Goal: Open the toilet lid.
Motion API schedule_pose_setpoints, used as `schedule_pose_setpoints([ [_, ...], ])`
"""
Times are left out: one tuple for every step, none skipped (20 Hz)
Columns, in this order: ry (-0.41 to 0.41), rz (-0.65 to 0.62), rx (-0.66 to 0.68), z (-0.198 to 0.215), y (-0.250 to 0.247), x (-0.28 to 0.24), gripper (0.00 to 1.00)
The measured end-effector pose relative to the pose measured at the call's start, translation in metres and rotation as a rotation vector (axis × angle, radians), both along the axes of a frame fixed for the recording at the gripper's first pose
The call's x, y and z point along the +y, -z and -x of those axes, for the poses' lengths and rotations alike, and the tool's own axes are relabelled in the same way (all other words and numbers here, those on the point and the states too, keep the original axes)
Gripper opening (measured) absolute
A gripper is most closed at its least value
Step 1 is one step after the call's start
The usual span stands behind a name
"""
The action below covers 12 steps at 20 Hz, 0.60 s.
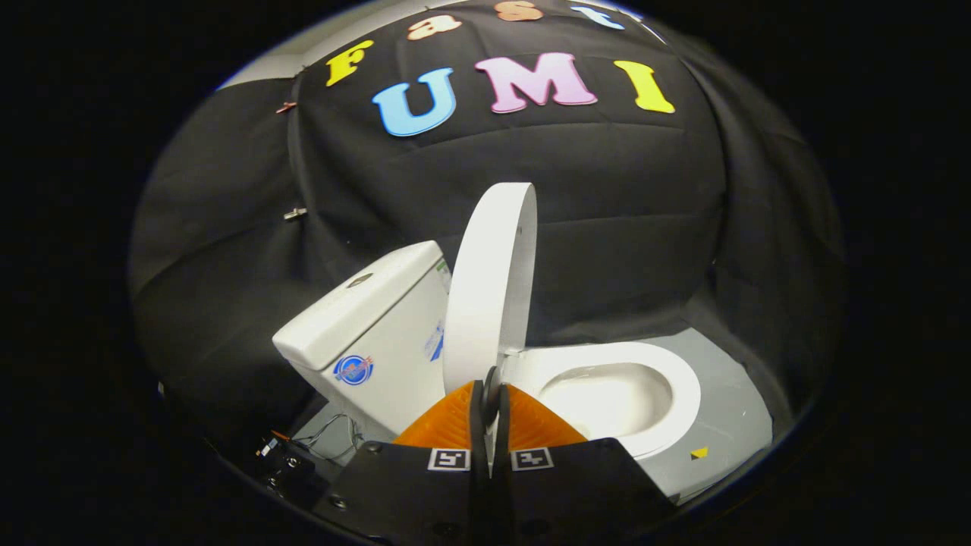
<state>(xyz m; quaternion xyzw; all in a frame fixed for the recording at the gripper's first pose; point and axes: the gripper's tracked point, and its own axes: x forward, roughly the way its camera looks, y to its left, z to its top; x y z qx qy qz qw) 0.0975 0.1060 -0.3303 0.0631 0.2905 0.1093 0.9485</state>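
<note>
While the one toilet lid (pixel 489 280) stands raised, seen almost edge-on and leaning slightly back toward the tank (pixel 372 326), the gripper (pixel 491 398) sits at the lid's lower edge with its two fingers (pixel 447 425) drawn close together, a thin slit between them. The lid's bottom rim runs down into that slit, so the fingers look pinched on it, one on each side. Each finger carries one square black-and-white marker, two in all (pixel 449 459). One toilet is here: a single white tank on the far side of the lid, with one flush button (pixel 359 280) on its top and a round sticker (pixel 353 369) on its front, plus a smaller label near the lid. On the near side of the lid lies the one seat ring (pixel 667 371), flat around the open bowl (pixel 607 398). The toilet rests on a grey floor (pixel 728 425) that bears one small yellow triangle mark (pixel 699 453). Some loose wires (pixel 334 436) lie beside the tank's foot. Two small clips (pixel 294 214) hold the black cloth wall behind.
</note>
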Motion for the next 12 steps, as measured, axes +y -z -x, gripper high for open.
schedule_pose_setpoints([
  [-0.025,0.011,-0.008,0.0,-0.001,0.014,0.05],
  [-0.047,0.022,-0.013,-0.001,-0.002,0.025,0.05],
  [-0.067,0.035,-0.018,0.0,0.001,0.035,0.05],
  [-0.084,0.045,-0.021,-0.001,0.003,0.044,0.05],
  [-0.096,0.051,-0.022,-0.002,0.003,0.052,0.05],
  [-0.106,0.052,-0.022,-0.002,0.005,0.059,0.05],
  [-0.116,0.056,-0.022,-0.002,0.005,0.066,0.05],
  [-0.127,0.062,-0.023,-0.001,0.006,0.072,0.05],
  [-0.136,0.066,-0.025,-0.002,0.006,0.078,0.05],
  [-0.146,0.067,-0.023,-0.002,0.007,0.084,0.05],
  [-0.154,0.065,-0.022,-0.001,0.009,0.089,0.05],
  [-0.16,0.064,-0.021,0.0,0.01,0.093,0.05],
])
